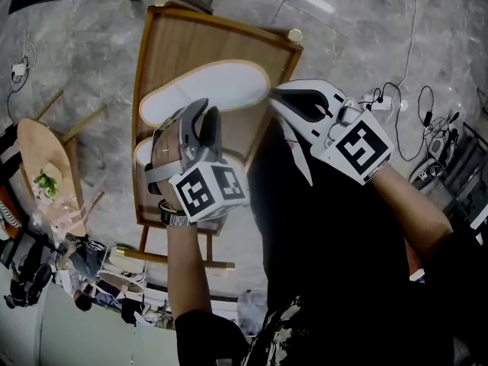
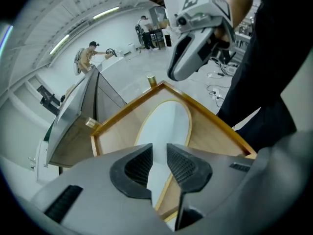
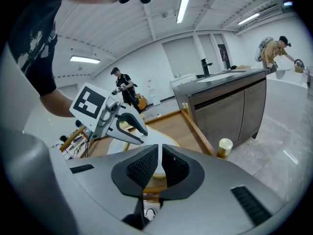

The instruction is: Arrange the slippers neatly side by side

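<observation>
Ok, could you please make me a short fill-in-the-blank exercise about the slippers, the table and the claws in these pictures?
1. The slipper lying across the table is ____ in colour.
2. The table top and its raised rim are made of ____.
3. The shiny knob at the table's corner is ____ in colour.
4. In the head view, the claw that hides part of the second slipper is the ____ one.

Missing words: white; wood; gold; left
</observation>
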Demonstrator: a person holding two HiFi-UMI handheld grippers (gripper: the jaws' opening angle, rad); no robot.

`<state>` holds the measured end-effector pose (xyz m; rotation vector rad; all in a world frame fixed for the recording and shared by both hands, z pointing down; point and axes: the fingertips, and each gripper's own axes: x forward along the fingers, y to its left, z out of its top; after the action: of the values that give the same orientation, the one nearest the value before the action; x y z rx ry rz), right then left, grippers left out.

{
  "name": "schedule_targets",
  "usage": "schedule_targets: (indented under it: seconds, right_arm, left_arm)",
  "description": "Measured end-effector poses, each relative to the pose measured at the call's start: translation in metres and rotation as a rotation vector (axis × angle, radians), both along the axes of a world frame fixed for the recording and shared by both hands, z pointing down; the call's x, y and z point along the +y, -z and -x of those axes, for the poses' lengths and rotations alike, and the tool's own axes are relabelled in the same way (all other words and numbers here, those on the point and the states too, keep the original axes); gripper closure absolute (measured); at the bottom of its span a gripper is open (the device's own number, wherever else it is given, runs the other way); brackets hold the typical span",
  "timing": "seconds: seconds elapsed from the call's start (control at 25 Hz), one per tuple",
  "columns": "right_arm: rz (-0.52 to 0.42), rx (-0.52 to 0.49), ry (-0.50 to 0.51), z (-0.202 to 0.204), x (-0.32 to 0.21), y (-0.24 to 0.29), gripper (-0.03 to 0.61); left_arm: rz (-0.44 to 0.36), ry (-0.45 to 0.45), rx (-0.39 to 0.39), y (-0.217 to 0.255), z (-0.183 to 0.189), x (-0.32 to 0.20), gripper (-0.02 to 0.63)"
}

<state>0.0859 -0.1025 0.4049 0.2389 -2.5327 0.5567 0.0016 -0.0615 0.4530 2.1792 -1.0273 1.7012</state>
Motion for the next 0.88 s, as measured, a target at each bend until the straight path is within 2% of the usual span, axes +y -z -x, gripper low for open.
schedule_targets:
  seconds: [0.24, 0.4, 0.64, 0.88]
  right_arm:
    - [-0.002, -0.005, -0.075, -0.01, 0.007, -0.002, 0.561]
    - [0.004, -0.003, -0.107, -0.013, 0.011, -0.003, 0.563]
    - [0.0, -0.012, -0.129, -0.013, 0.014, 0.001, 0.566]
    - [-0.015, -0.023, -0.096, -0.009, 0.017, 0.006, 0.568]
  left_arm:
    - [0.009, -0.046, -0.01, -0.009, 0.001, -0.002, 0.589]
    - [0.002, -0.045, 0.007, -0.008, 0.0, -0.004, 0.6]
    - [-0.005, 0.058, 0.074, 0.014, -0.001, -0.005, 0.604]
    - [-0.011, 0.161, 0.09, 0.032, 0.001, -0.001, 0.606]
